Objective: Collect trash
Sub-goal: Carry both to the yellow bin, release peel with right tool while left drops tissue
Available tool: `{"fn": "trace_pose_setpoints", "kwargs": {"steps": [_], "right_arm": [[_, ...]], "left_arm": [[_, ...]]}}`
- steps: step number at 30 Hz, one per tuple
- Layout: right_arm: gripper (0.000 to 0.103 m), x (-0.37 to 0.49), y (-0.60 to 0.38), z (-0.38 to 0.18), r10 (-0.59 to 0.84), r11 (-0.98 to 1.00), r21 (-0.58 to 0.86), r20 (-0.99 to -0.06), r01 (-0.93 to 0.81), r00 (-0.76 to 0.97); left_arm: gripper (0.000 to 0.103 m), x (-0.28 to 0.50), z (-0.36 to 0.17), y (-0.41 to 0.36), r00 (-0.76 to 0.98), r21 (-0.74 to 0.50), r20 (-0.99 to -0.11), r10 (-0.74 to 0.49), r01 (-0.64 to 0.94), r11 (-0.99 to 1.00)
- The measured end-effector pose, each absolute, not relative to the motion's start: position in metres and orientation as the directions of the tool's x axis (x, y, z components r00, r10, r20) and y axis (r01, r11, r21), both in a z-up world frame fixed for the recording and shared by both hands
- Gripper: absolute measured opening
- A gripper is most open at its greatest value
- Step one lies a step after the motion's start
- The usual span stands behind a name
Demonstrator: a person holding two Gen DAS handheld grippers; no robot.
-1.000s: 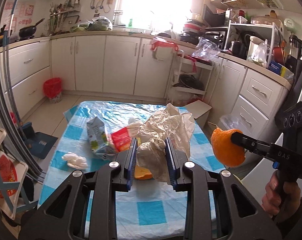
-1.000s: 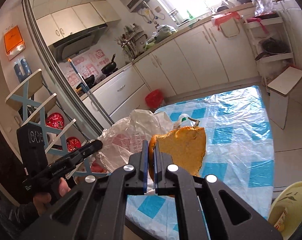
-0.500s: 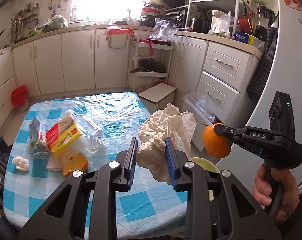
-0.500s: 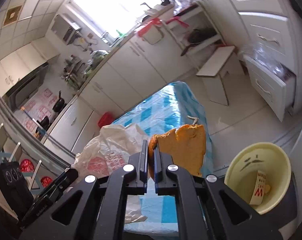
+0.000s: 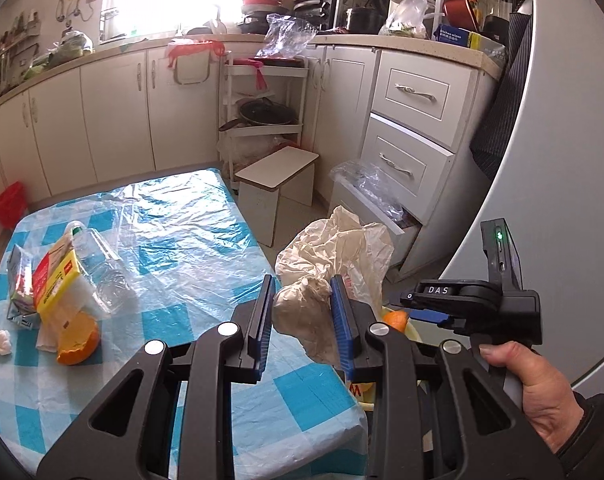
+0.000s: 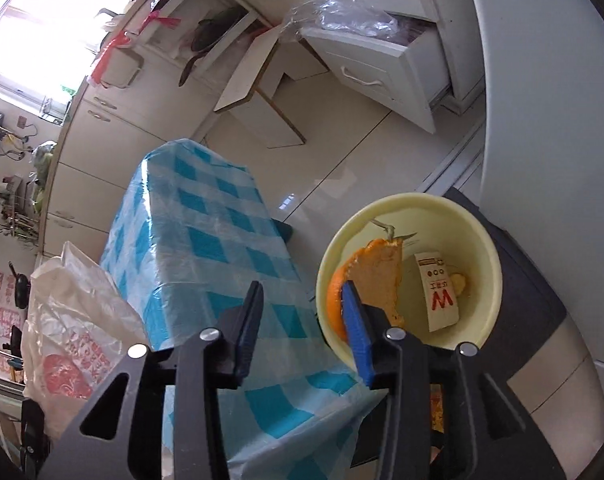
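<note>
From my left wrist camera, the left gripper (image 5: 302, 316) pinches a crumpled translucent white plastic bag (image 5: 325, 264) above the corner of the blue-and-white checked table (image 5: 206, 240). On that table lie an orange peel piece (image 5: 78, 344), a yellow-and-red carton (image 5: 56, 280) and a clear plastic bottle (image 5: 98, 264).

From my right wrist camera, the right gripper (image 6: 302, 320) has its jaws spread. A large orange peel (image 6: 375, 284) rests against one finger, inside the pale yellow round bin (image 6: 481, 248), beside a white paper carton (image 6: 439, 292).

Black gripper frames, blue fingers (image 5: 260, 320), silver screws.
</note>
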State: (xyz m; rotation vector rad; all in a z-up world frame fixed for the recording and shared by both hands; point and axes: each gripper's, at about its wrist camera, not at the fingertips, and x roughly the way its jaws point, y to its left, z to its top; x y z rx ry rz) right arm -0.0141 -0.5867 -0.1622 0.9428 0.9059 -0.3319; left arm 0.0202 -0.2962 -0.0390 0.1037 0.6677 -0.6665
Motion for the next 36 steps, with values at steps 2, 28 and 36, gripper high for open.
{"fn": "trace_pose_setpoints", "kwargs": {"steps": [2,28,36], "right_arm": [[0.042,-0.017,-0.588,-0.156,0.106,0.582,0.548,-0.783,0.6,0.612],[0.067,-0.071,-0.594,-0.059,-0.356,0.635,0.459,-0.54,0.621,0.763],[0.07,-0.067,-0.585,-0.054,-0.365,0.657,0.442,-0.522,0.611,0.771]], "left_arm": [[0.026,0.022,-0.043,-0.302,0.58,-0.116,-0.612,-0.537,0.606,0.787],[0.052,0.03,-0.139,-0.433,0.416,-0.067,-0.792,-0.446,0.667,0.742],[0.061,0.033,-0.121,-0.403,0.445,-0.085,-0.776,-0.446,0.627,0.774]]}}
